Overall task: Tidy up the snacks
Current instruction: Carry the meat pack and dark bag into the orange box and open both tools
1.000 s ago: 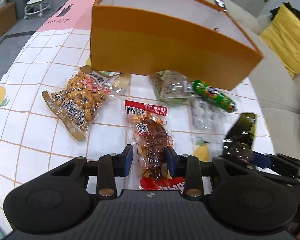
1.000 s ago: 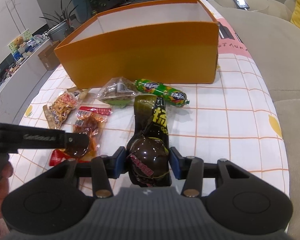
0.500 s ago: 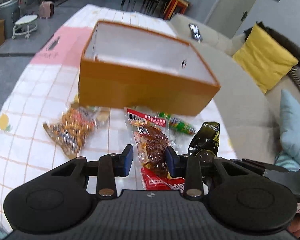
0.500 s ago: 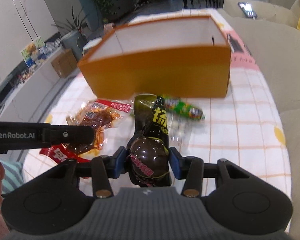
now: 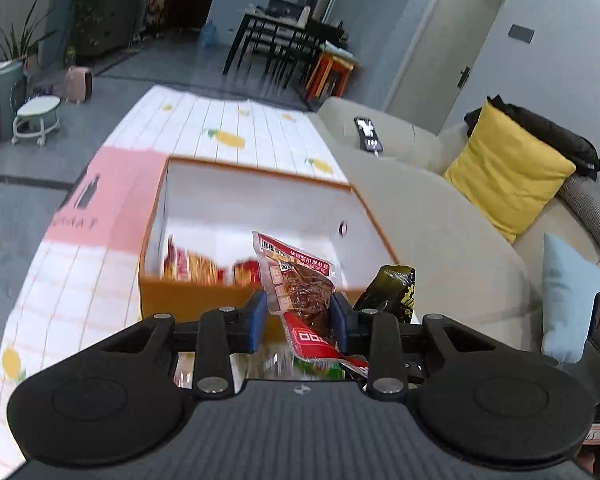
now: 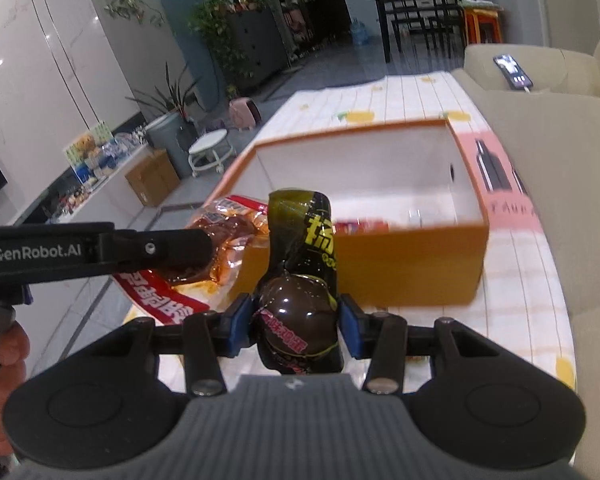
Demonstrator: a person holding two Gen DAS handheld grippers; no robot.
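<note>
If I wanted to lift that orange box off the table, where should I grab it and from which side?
Probably grip the orange box by its near long wall's top edge, coming from above: the box is open-topped and the wall thin and upright, so jaws can straddle it. Both grippers already hold snack packets, though.

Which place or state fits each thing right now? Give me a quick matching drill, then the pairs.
Things:
1. red-labelled meat packet
2. dark olive snack pack
3. orange box
4. phone

Places or states:
A. lying on the sofa arm
B. clamped in the right claw
C. open on the tablecloth, a few snacks inside
D. clamped in the left claw

Pairs: 1-D, 2-B, 3-C, 4-A
</note>
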